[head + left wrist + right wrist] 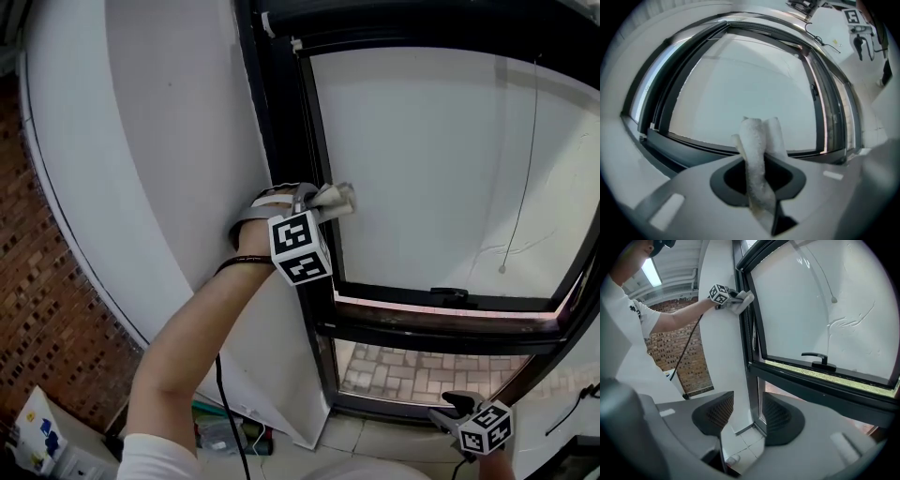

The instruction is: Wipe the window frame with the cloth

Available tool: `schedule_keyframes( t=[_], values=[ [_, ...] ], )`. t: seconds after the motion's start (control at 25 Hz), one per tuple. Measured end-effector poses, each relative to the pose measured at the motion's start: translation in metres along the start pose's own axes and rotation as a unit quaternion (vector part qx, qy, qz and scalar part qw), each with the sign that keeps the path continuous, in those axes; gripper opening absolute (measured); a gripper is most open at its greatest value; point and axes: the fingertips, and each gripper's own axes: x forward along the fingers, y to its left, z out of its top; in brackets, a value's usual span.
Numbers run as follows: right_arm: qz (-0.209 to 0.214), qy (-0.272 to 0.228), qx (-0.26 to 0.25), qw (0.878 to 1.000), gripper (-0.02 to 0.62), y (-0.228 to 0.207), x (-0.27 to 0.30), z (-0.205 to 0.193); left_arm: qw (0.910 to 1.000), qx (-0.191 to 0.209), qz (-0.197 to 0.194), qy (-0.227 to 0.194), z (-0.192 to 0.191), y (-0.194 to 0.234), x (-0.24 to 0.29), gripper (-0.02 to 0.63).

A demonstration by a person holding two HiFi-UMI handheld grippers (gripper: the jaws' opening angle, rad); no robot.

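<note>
A dark window frame (286, 122) runs up the left side of a frosted pane (441, 159). My left gripper (323, 202) is shut on a pale cloth (336, 198), which it holds against the frame's left upright at mid height. In the left gripper view the cloth (759, 154) sticks out between the jaws, with the frame (693, 145) just beyond. The right gripper view shows the same cloth (743, 301) on the frame (747, 333). My right gripper (459, 408) hangs low at the bottom right, open (747, 416) and holding nothing.
A black window handle (448, 295) sits on the sash's bottom rail. A white wall panel (178, 159) borders the frame on the left, with a brick wall (47, 309) beyond. A thin cord (525, 159) hangs over the pane. Floor tiles (375, 436) lie below.
</note>
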Motion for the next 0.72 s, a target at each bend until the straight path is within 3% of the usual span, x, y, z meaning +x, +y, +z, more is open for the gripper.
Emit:
schedule_keyframes(
  t=[0.4, 0.6, 0.72],
  values=[
    [-0.009, -0.002, -0.002, 1.000, 0.195, -0.011, -0.002, 0.005, 0.9965, 0.005, 0.083, 0.002, 0.018, 0.186, -0.032, 0.097],
    [-0.017, -0.004, 0.003, 1.000, 0.195, -0.015, -0.007, 0.006, 0.9905, 0.029, 0.132, 0.026, 0.017, 0.261, -0.049, 0.097],
    [-0.022, -0.005, 0.007, 1.000, 0.195, -0.018, -0.010, 0.003, 0.9881, 0.016, 0.149, 0.035, 0.010, 0.287, -0.058, 0.097]
  ],
)
